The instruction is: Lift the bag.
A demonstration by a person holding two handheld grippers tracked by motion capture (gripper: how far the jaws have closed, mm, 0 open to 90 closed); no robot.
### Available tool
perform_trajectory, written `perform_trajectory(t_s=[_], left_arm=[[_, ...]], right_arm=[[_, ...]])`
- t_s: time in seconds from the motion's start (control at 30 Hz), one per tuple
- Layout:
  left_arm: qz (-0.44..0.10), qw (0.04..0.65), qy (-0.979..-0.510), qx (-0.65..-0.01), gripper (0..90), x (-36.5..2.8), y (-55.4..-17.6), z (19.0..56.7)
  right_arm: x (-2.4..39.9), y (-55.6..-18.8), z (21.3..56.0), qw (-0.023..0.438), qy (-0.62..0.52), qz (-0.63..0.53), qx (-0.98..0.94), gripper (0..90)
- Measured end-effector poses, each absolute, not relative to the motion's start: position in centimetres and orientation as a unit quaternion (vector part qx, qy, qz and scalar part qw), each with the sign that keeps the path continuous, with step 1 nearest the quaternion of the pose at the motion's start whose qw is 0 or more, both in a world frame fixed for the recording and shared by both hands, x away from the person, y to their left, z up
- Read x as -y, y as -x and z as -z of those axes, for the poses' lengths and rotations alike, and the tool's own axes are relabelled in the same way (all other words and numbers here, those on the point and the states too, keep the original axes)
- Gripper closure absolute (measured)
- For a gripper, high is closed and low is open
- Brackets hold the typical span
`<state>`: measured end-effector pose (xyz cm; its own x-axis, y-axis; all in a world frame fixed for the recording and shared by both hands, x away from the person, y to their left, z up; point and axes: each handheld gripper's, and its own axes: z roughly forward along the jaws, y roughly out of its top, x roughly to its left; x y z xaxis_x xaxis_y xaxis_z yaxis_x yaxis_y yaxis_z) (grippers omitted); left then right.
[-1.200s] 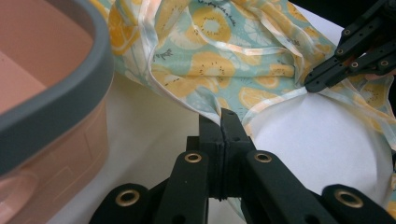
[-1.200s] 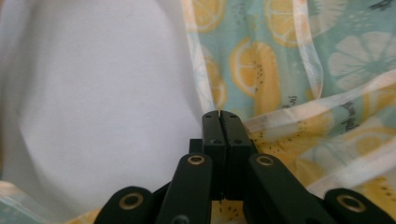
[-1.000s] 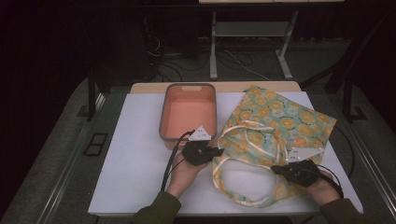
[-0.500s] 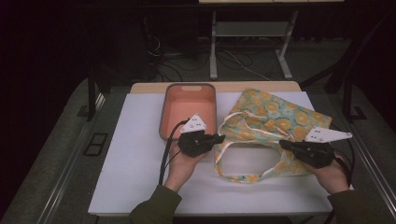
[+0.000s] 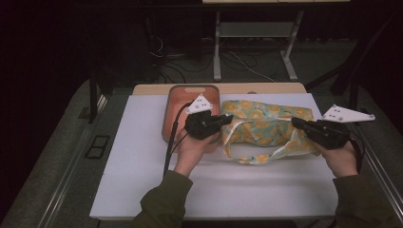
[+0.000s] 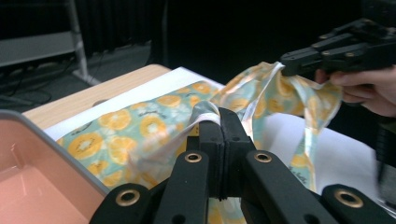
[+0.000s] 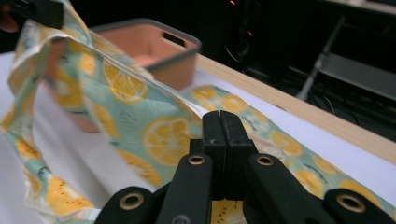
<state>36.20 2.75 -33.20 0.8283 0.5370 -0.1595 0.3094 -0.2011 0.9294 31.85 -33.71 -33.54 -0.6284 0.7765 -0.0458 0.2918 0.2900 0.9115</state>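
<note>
Now both the left gripper (image 5: 227, 118) and right gripper (image 5: 295, 122) have jaws clamped on the soft, floppy bag (image 5: 266, 126); its edges look best to hold.

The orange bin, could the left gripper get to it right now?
Probably not as things stand. The orange bin lies right beside the left gripper with nothing between them, but its jaws are shut on the lemon-print bag, which the right gripper also holds.

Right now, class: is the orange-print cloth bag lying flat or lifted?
Partly lifted: both tongs, left and right, pinch the bag; its far part rests on the table.
</note>
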Motion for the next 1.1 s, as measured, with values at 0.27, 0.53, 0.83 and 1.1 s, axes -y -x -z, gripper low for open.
perform_trajectory(t_s=[0.27, 0.53, 0.83, 1.1], left_arm=[[-0.112, 0.525, -0.784, -0.312, 89.3, -0.4, -40.6, 34.7], [-0.128, 0.505, -0.782, -0.343, 89.1, 0.7, -43.6, 34.3], [-0.116, 0.475, -0.804, -0.338, 60.5, 0.6, -43.7, 35.5], [-0.094, 0.498, -0.803, -0.314, 24.7, -1.5, -41.9, 34.8]], right_arm=[[34.5, -36.0, 35.8, 0.242, -0.395, -0.456, -0.76, 90.0], [34.7, -39.4, 37.2, 0.228, -0.436, -0.448, -0.746, 90.0], [34.6, -40.1, 38.0, 0.194, -0.451, -0.45, -0.746, 72.3], [35.1, -38.4, 36.6, 0.15, -0.434, -0.486, -0.744, 34.2]])
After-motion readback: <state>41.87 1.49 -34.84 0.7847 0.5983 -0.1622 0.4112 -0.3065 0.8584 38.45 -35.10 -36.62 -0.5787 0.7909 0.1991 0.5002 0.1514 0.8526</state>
